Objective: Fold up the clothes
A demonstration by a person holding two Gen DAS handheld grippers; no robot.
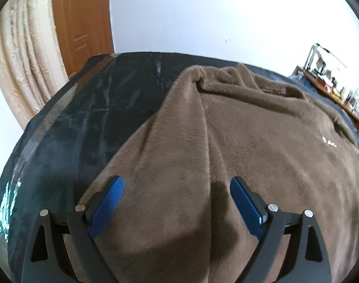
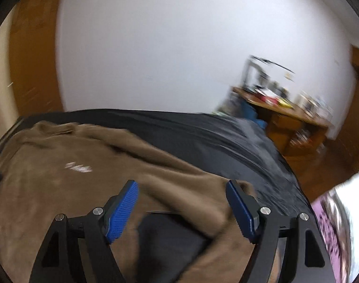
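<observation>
A brown fleece garment (image 1: pixel 238 127) lies spread over a dark bed cover (image 1: pixel 85 108), with a small white logo (image 1: pixel 329 142) on it. My left gripper (image 1: pixel 177 186) hangs open just above the fleece, with nothing between its blue pads (image 1: pixel 109 202). In the right wrist view, which is blurred by motion, the same brown garment (image 2: pixel 61 184) lies to the left, its sleeve (image 2: pixel 203 195) running under my right gripper (image 2: pixel 181 188). That gripper stands open over the sleeve and a patch of dark cover (image 2: pixel 170 235).
A white wall (image 1: pixel 203 16) rises behind the bed, with a wooden door (image 1: pixel 82 28) and a beige curtain (image 1: pixel 23 66) at the left. A cluttered wooden desk (image 2: pixel 285 110) stands at the right. A pink patterned cloth (image 2: pixel 335 212) shows at the right edge.
</observation>
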